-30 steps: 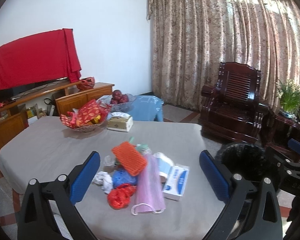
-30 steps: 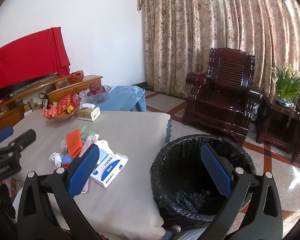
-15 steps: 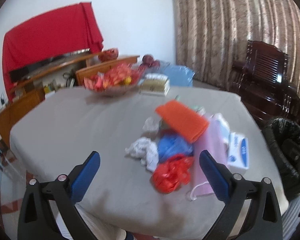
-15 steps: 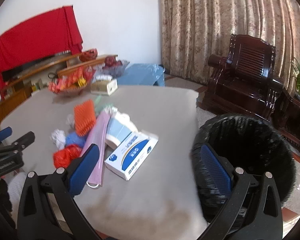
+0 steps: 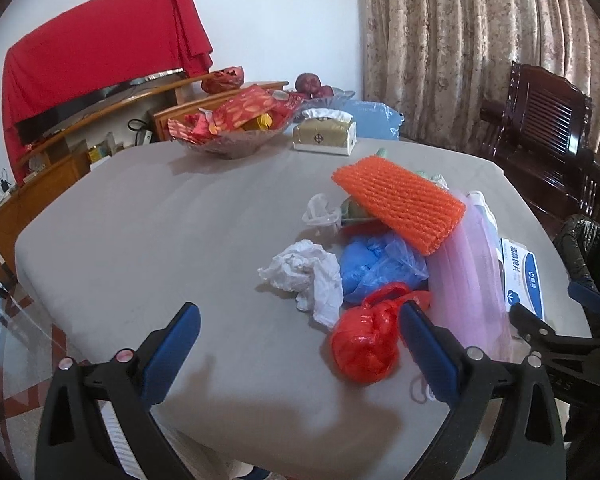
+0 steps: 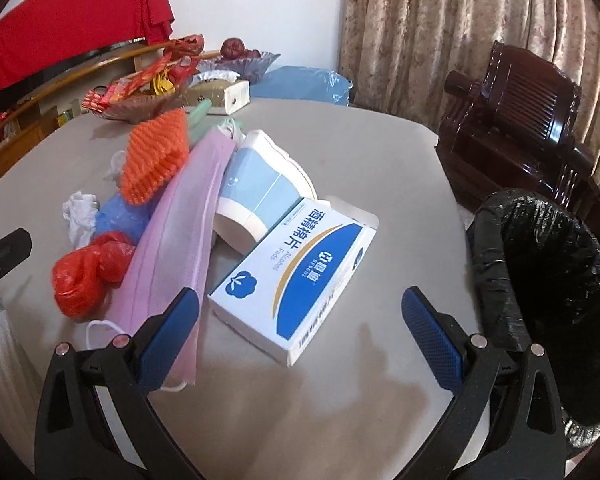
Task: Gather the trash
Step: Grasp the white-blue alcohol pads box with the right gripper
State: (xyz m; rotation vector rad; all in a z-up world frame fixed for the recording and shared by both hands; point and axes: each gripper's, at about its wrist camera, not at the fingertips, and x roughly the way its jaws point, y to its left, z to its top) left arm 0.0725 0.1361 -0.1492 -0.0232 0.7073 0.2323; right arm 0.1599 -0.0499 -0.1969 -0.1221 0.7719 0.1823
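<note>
A pile of trash lies on the grey table (image 5: 140,240): a red plastic bag (image 5: 363,344), a crumpled white tissue (image 5: 303,276), a blue plastic bag (image 5: 379,264), an orange foam net (image 5: 399,204), a pink face mask (image 5: 467,280) and a white-and-blue alcohol pad box (image 6: 296,276). My left gripper (image 5: 298,354) is open and empty, just short of the red bag. My right gripper (image 6: 300,334) is open and empty, right in front of the box. A bin with a black liner (image 6: 547,288) stands off the table's right edge.
A glass bowl of red packets (image 5: 236,128) and a tissue box (image 5: 325,136) sit at the far side of the table. A dark wooden armchair (image 6: 531,120) stands behind the bin. A wooden TV stand (image 5: 80,140) is at the left.
Both grippers have moved forward and down toward the trash pile; the red bag and the box now loom much closer. Both stay open.
</note>
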